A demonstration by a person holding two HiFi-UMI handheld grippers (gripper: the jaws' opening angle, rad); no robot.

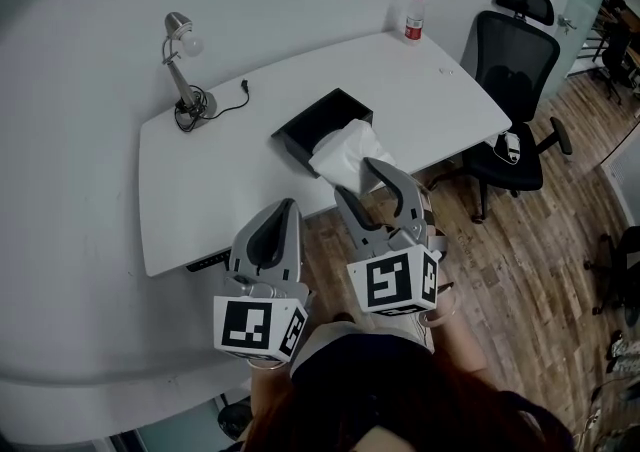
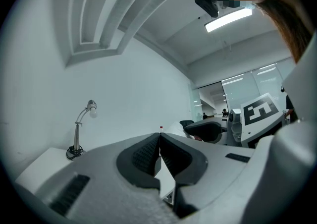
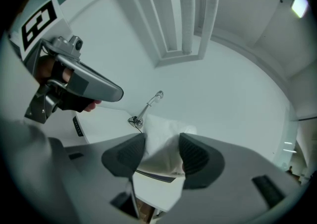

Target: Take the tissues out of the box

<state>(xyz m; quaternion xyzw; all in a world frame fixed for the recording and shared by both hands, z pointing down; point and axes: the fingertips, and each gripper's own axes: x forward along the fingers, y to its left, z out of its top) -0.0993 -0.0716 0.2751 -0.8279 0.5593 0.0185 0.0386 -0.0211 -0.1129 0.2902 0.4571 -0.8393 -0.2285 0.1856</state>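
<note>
Head view first. Looking down on a white table [image 1: 200, 180] with a black tissue box [image 1: 318, 122] lying open near the front edge. Puffing up out of its near end – a white wad of tissues [image 1: 345, 152], higher than the rim. Right gripper [image 1: 356, 178] clamped round that wad, one jaw on either side. Left gripper [image 1: 288, 206] just beside it on the left, clenched on nothing, well clear of the box. Also on the table: a desk lamp [image 1: 180, 60] at the far left and a water bottle [image 1: 413, 16] at the far corner. Black office chair [image 1: 510, 60] past the right end, on a wood floor [image 1: 540, 230].

Left gripper view next. Pads pressed together at the tips, nothing pinched between them. Lamp off to the left, right gripper over on the right.

Right gripper view last. Tissues bunched between the two ribbed pads and touching both – definitely gripped. Dark edge of the box just under the wad. Left gripper up in the top left corner.
</note>
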